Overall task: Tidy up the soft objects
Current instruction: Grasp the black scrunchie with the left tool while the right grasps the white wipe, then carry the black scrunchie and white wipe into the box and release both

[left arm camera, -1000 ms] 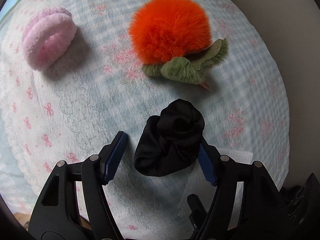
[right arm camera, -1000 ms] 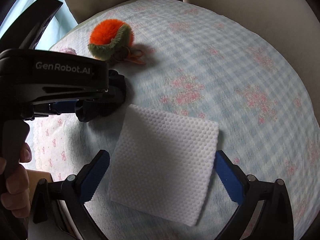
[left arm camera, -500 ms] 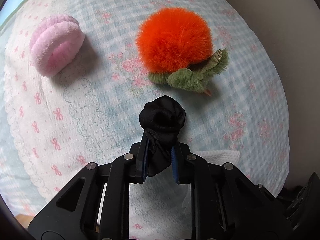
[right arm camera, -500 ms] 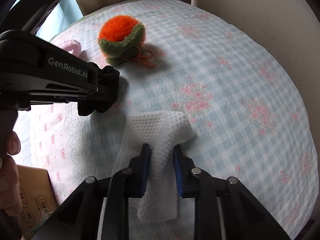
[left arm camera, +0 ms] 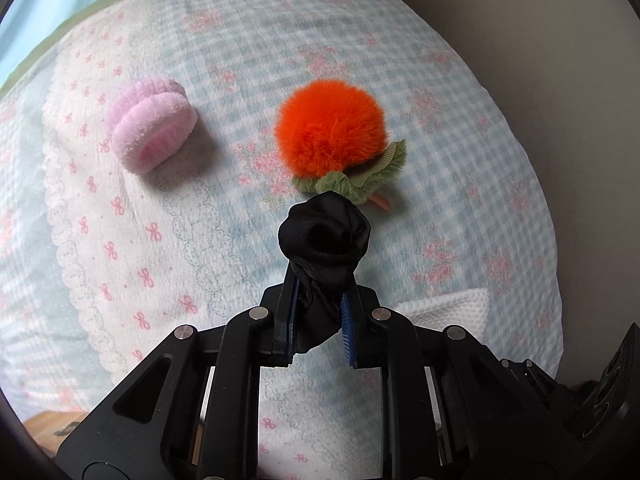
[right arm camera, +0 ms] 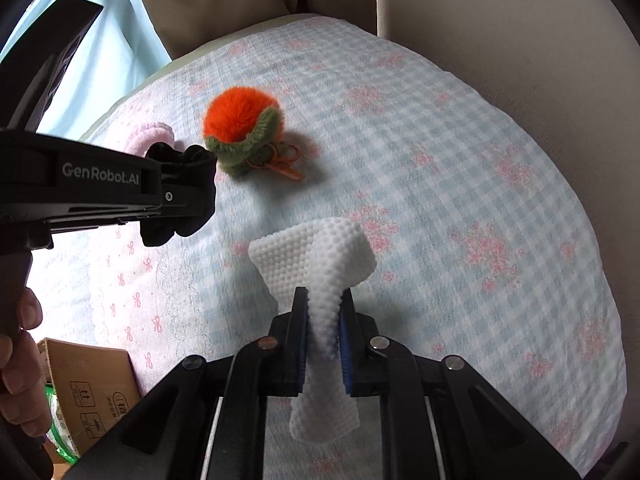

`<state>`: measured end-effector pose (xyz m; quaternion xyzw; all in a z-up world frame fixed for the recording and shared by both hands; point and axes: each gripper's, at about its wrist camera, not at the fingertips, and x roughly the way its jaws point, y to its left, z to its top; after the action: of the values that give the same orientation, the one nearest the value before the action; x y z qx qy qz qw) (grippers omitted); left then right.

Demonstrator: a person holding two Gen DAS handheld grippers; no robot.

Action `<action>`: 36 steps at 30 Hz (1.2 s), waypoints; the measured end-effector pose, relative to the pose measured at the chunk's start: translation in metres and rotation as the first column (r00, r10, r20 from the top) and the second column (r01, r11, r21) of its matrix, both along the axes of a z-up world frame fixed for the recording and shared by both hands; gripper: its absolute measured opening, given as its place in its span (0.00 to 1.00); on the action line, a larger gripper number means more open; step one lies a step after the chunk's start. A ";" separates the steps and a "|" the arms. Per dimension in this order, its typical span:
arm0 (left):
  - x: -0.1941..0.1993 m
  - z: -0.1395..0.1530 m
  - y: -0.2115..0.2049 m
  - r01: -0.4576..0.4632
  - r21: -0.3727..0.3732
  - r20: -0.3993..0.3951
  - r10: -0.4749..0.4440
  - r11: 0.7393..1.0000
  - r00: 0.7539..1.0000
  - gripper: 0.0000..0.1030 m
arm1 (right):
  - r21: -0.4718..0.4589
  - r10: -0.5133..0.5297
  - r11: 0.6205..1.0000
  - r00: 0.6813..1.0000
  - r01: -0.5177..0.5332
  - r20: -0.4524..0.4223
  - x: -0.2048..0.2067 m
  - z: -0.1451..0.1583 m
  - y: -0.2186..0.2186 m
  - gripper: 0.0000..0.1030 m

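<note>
Left gripper [left arm camera: 318,316]: jaws clamped on a black satin scrunchie [left arm camera: 325,236], bunched into a glossy rosette just ahead of the jaws, lifted off the quilt. Right gripper [right arm camera: 324,334]: jaws clamped on a white dimpled cloth [right arm camera: 316,252], pinched at the middle, flared ahead of the jaws and hanging limp behind.

One second ago both jaws were apart and both items lay flat; since then both have been gripped and raised.

Ahead of the left jaws: an orange fur pompom [left arm camera: 330,126] with green plush leaves; ahead-left, a pink fleece scrunchie [left arm camera: 152,136]. Both rest on the blue gingham quilt [left arm camera: 460,128].
</note>
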<state>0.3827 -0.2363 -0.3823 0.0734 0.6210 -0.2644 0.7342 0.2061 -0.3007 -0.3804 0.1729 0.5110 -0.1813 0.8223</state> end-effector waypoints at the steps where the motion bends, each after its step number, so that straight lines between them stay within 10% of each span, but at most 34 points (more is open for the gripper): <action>1: -0.003 0.009 0.002 -0.005 -0.002 0.004 0.005 1.000 1.000 0.15 | -0.001 0.001 1.000 1.000 -0.001 0.008 -0.001 0.007 -0.001 0.12; 22: -0.110 0.202 0.100 -0.223 -0.100 0.195 0.238 0.970 0.951 0.15 | -0.076 0.301 0.953 0.943 -0.293 0.145 -0.041 0.210 0.032 0.12; 36: -0.191 0.219 0.290 -0.434 -0.056 0.228 0.434 0.899 0.871 0.15 | -0.012 0.568 0.818 0.805 -0.575 0.174 -0.047 0.250 0.188 0.12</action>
<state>0.1918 0.0533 -0.1634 -0.0381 0.5301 -0.0833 0.8430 0.1588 -0.1124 -0.1300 0.0431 0.4712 0.1004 0.8752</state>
